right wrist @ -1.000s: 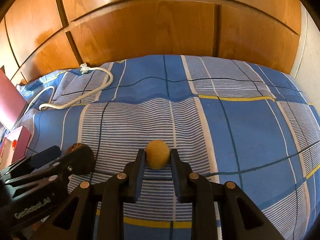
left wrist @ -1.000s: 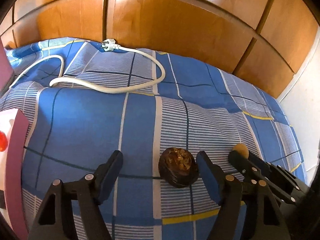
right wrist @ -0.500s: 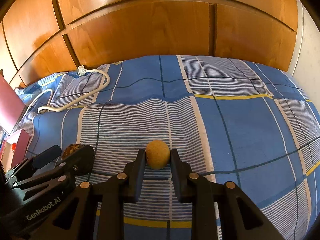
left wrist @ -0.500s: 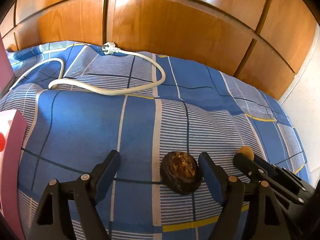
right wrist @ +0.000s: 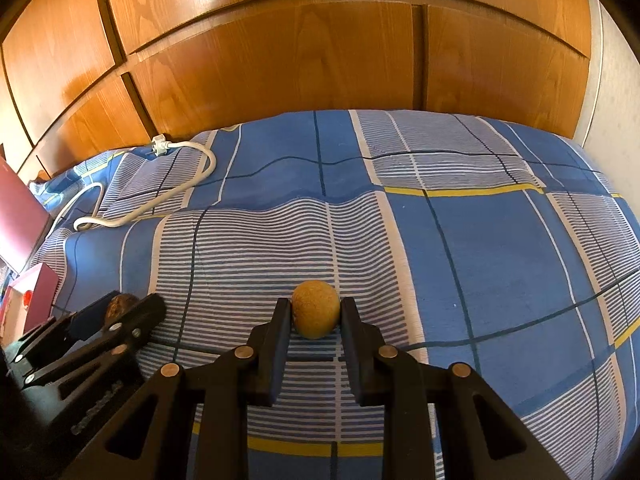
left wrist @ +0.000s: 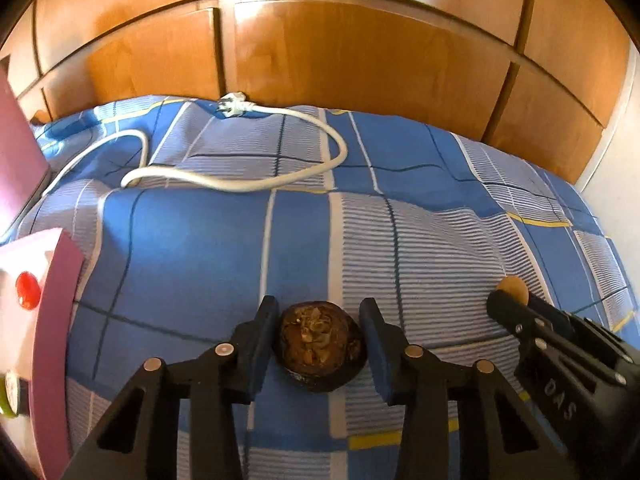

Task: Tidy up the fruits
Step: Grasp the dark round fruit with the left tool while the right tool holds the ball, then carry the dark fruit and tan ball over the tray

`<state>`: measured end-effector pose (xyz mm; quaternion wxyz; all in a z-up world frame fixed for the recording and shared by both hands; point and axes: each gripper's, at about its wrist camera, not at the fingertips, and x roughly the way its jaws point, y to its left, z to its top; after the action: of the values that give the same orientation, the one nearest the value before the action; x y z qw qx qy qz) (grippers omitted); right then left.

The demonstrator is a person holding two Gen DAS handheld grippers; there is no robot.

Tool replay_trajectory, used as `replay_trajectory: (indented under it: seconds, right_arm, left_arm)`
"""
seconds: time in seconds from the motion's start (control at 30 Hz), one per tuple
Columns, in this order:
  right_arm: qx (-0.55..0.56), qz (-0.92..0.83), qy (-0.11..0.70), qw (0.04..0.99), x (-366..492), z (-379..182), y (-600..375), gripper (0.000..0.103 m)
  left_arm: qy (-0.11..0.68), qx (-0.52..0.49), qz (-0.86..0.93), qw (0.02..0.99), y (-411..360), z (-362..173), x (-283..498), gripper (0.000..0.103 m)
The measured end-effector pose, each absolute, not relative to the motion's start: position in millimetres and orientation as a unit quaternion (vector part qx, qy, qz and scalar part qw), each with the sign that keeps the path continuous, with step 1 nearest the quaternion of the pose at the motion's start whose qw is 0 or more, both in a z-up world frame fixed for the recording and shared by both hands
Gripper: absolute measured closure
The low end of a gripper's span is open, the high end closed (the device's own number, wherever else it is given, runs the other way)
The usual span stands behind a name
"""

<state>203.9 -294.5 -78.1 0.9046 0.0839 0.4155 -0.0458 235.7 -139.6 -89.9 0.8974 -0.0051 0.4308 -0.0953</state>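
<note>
On the bed cover (left wrist: 192, 248) a dark round fruit (left wrist: 320, 344) lies between the left gripper's (left wrist: 318, 338) fingers; to its right, well apart, a small round fruit (right wrist: 315, 314) sits between the right gripper's (right wrist: 315, 320) fingers. Behind both, a cable (left wrist: 240, 182) loops near the wooden panelling (left wrist: 360, 60). A box (left wrist: 52, 320) stands at far left.

Right gripper (right wrist: 315, 316) is clamping a small tan round fruit (right wrist: 315, 314) on the blue plaid bedsheet (right wrist: 500, 248). Left gripper (right wrist: 120, 311) is sitting at far left, jaws just closing around a dark brown fruit (right wrist: 120, 305). White power cord (right wrist: 160, 196) is lying near the wooden wardrobe (right wrist: 320, 64).
</note>
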Motion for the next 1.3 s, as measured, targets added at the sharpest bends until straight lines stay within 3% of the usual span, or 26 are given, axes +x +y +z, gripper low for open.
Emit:
replay_trajectory:
  seconds: [0.47,1.3]
  right_arm:
    - [0.073,-0.033,0.422,0.903,196.4,-76.7,-286.7,0.078]
    - [0.029,0.0,0.436,0.9,102.5,-77.4,-236.5,0.078]
  left_arm:
    - [0.436,-0.013,-0.091,0.895,-113.4,-85.7,202.4,0.061]
    - [0.437,0.004,-0.088,0.895,-88.0,-81.4,119.4,0.061]
